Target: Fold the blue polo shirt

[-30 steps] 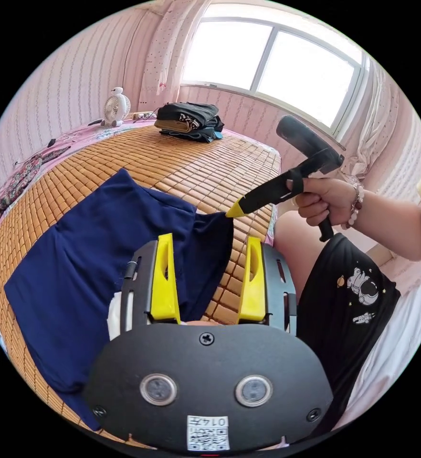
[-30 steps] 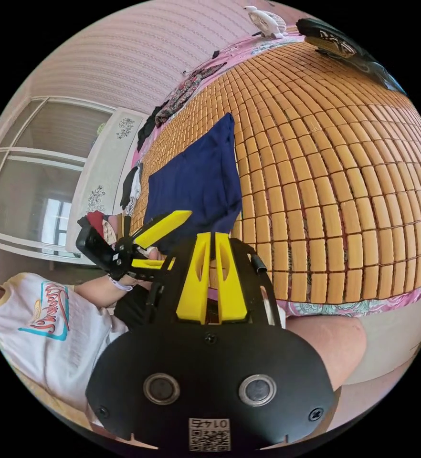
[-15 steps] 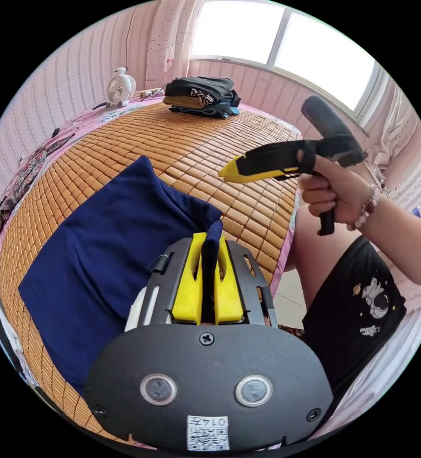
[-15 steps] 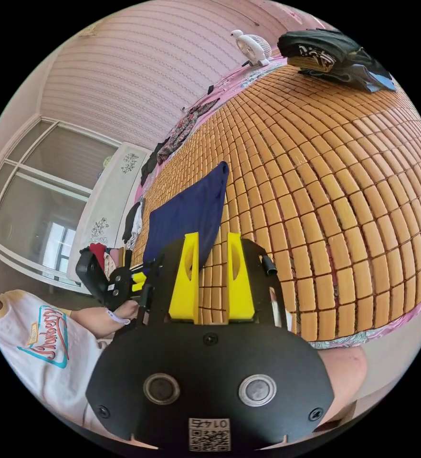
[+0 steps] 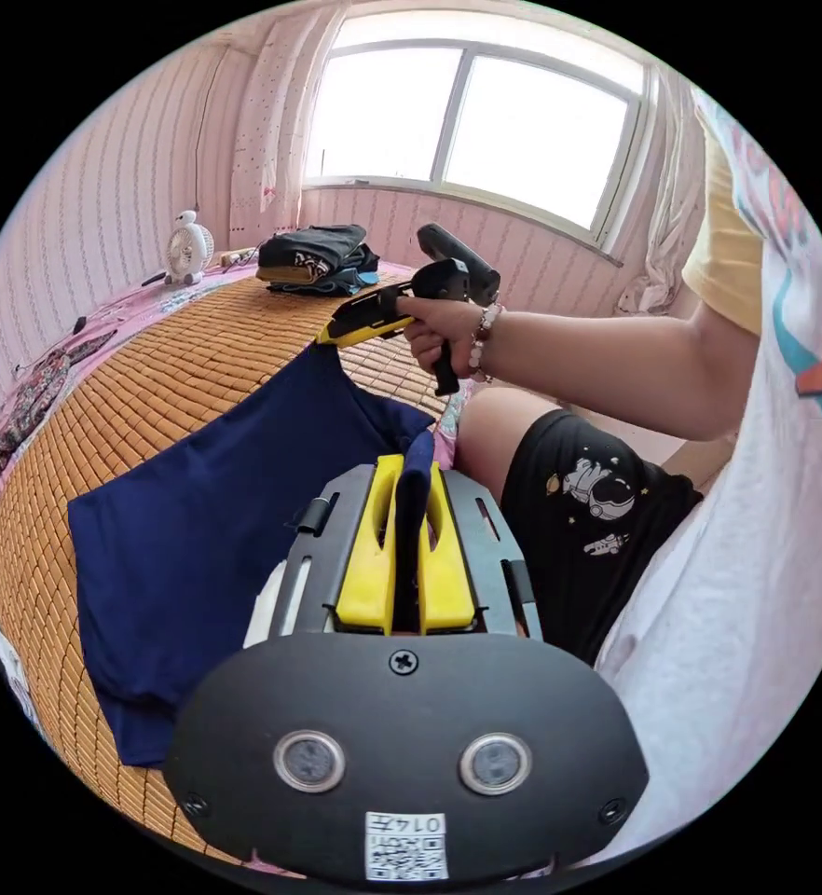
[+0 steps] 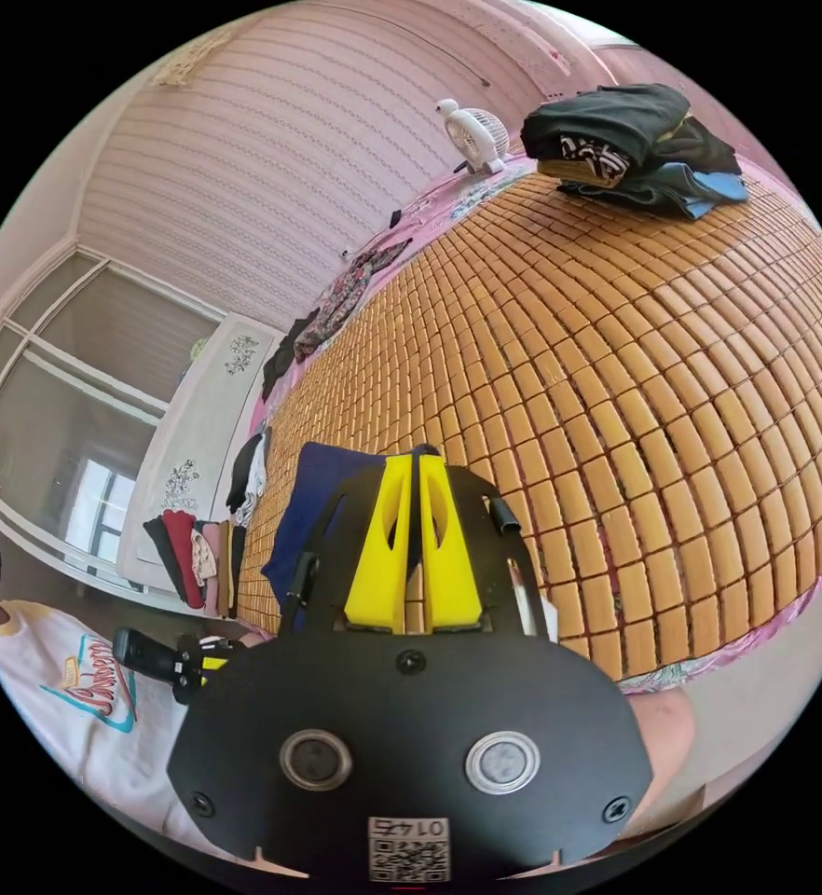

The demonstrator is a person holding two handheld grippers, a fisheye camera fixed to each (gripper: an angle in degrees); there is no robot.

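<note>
The blue polo shirt (image 5: 215,522) lies spread on the bamboo mat (image 5: 150,364). My left gripper (image 5: 409,463) is shut on a bunched edge of the shirt at the mat's near side, and dark cloth stands up between its yellow jaws. The right gripper (image 5: 325,339), held in a hand, meets the shirt's far corner with its tip. In the right gripper view my right gripper (image 6: 414,459) has its jaws together on the blue shirt (image 6: 313,508), which shows at their tips. The left gripper (image 6: 208,664) appears small at the lower left.
A stack of folded clothes (image 5: 316,256) (image 6: 625,140) and a small white fan (image 5: 187,250) (image 6: 472,135) sit at the mat's far end. A patterned garment (image 6: 346,289) lies along one side. The person's leg (image 5: 569,485) is against the mat's edge.
The left gripper shut on the shirt's near edge and still holds it. The right gripper let go of that edge, moved to the far corner and shut there.
</note>
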